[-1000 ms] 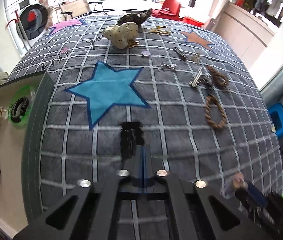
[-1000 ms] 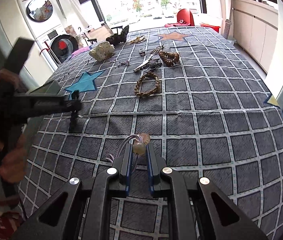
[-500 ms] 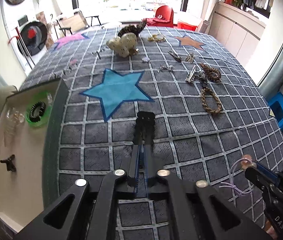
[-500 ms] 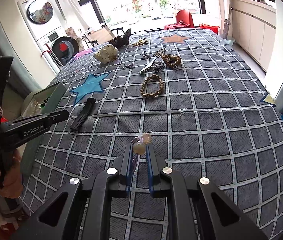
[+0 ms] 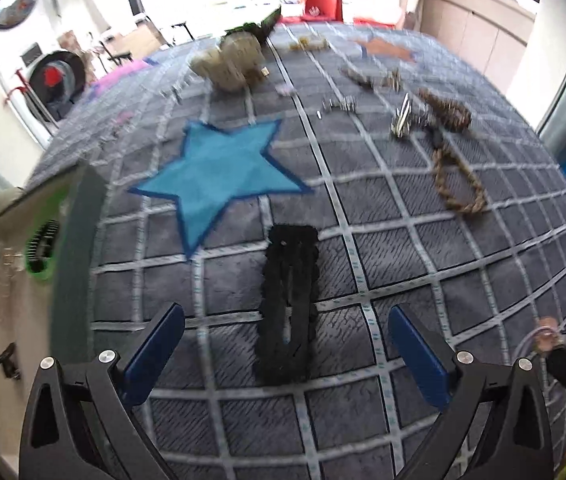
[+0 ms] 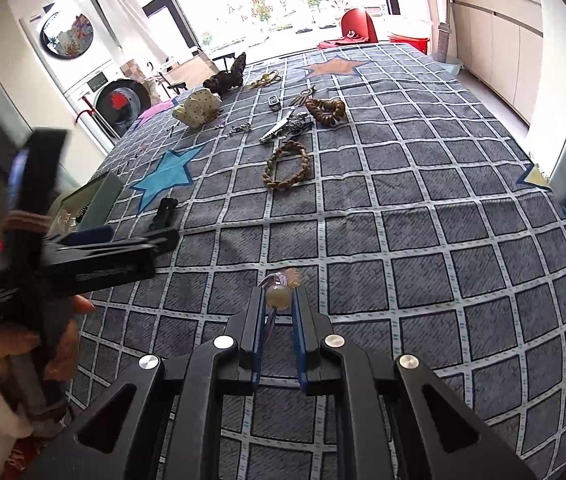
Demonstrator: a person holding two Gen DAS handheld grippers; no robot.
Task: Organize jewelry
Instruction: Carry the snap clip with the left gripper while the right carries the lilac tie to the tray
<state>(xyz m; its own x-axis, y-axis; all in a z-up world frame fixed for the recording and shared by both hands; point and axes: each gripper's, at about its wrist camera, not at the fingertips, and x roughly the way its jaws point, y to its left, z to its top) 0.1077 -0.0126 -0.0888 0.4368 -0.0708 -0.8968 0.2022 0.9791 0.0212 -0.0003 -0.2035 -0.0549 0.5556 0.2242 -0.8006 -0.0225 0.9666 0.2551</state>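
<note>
**Black clip lies free, bead tie pinched**

Blue-padded left gripper (image 5: 285,344) has just been opening; its jaws stand wide (touching nothing) either side of the black hair clip (image 5: 287,304) on the grid-patterned table (image 5: 463,280). Right gripper (image 6: 279,300) pinches a beaded hair tie (image 6: 279,294). Braided bracelet (image 6: 287,164) lies farther off.

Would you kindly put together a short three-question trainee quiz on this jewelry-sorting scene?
1. True or false: the left gripper is clamped on the black hair clip.
2. What does the right gripper hold? A) braided bracelet B) beaded hair tie C) silver clip
3. Fill in: the black hair clip lies just below the blue ____ on the checked cloth.

Key: 1 false, its jaws have just opened; 2 B, the beaded hair tie; 3 star.
</note>
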